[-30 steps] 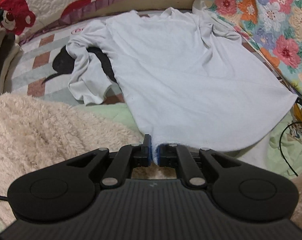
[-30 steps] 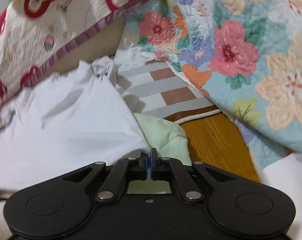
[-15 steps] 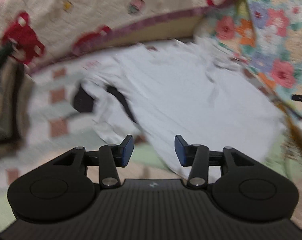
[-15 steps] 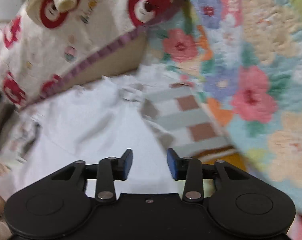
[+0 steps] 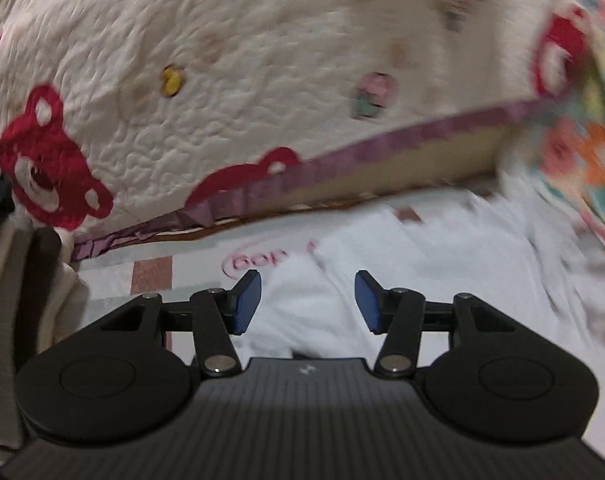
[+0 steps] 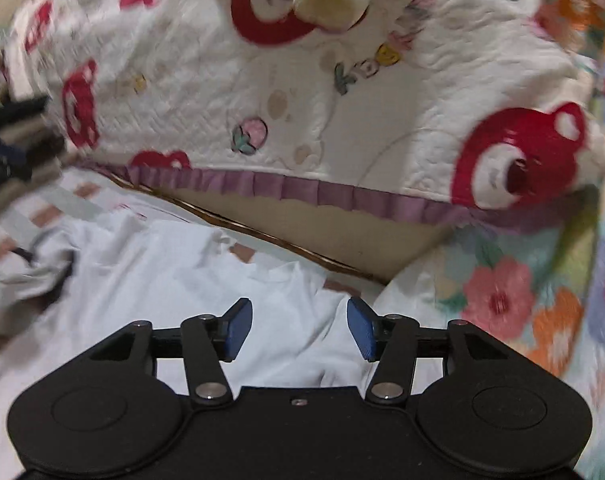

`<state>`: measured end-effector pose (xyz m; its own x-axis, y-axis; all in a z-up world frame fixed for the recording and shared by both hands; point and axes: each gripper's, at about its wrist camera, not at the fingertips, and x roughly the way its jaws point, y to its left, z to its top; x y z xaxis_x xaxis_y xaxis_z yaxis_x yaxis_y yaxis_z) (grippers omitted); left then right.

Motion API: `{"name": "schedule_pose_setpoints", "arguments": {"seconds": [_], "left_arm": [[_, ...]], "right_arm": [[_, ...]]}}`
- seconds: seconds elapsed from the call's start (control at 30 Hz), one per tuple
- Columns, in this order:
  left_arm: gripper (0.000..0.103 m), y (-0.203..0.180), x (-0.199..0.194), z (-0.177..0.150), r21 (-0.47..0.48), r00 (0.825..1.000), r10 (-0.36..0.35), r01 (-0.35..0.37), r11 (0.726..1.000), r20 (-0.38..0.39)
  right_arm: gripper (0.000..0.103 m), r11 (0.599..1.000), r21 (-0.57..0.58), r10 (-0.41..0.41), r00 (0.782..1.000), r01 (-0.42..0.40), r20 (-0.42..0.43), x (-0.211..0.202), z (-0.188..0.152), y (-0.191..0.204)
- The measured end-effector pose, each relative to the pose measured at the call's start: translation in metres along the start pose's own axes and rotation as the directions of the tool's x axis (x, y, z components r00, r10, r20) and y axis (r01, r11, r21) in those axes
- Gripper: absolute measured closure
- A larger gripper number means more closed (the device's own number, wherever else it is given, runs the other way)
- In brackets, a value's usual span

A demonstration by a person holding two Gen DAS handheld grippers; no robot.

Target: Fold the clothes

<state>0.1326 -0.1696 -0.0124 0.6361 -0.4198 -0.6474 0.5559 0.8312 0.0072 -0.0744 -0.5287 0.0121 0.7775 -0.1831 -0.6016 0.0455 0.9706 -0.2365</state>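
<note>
While both tools hang above the shirt [image 6: 174, 276], neither holds any of it: the left tool [image 5: 307, 305] has its jaws opening with only cloth lying far below between them, and the right tool [image 6: 298, 330] is likewise opening, empty. The shirt lies spread on the bed, on a checked sheet [image 5: 150, 276], with its far edge near the bear quilt [image 5: 230, 92] and its right side against the floral quilt [image 6: 514, 304]. Judging by this, the step in hand is a reach toward the upper part of the garment, between 2 grips. The next move calls for lowering each tool onto a shoulder or sleeve edge, pinching only 1 layer, then carrying it across evenly. Blur hides the exact creases.
</note>
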Motion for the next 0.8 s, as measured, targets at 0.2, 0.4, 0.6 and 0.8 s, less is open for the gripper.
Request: {"name": "schedule_pose_setpoints", "arguments": {"seconds": [0.2,0.4,0.6,0.8], "left_arm": [[0.054,0.012,0.076,-0.019,-0.147,0.993,-0.068,0.052,0.988,-0.101],[0.052,0.016,0.121,-0.027,-0.109,0.985,-0.055,0.037,0.993,-0.165],[0.052,0.047,0.157,-0.026,-0.178,0.983,-0.075,0.044,0.983,-0.168],[0.051,0.059,0.163,-0.049,-0.191,0.982,-0.103,0.072,0.979,-0.16]], "right_arm": [[0.103,0.994,0.085,-0.07,0.996,0.073,-0.047,0.089,0.025,0.004],[0.097,0.947,0.291,-0.099,0.984,0.138,-0.147,0.155,0.016,0.001],[0.066,0.939,0.336,-0.02,0.985,0.077,-0.169,0.196,0.006,-0.001],[0.051,0.954,0.254,-0.092,0.96,0.162,-0.265,0.246,0.007,0.001]]}}
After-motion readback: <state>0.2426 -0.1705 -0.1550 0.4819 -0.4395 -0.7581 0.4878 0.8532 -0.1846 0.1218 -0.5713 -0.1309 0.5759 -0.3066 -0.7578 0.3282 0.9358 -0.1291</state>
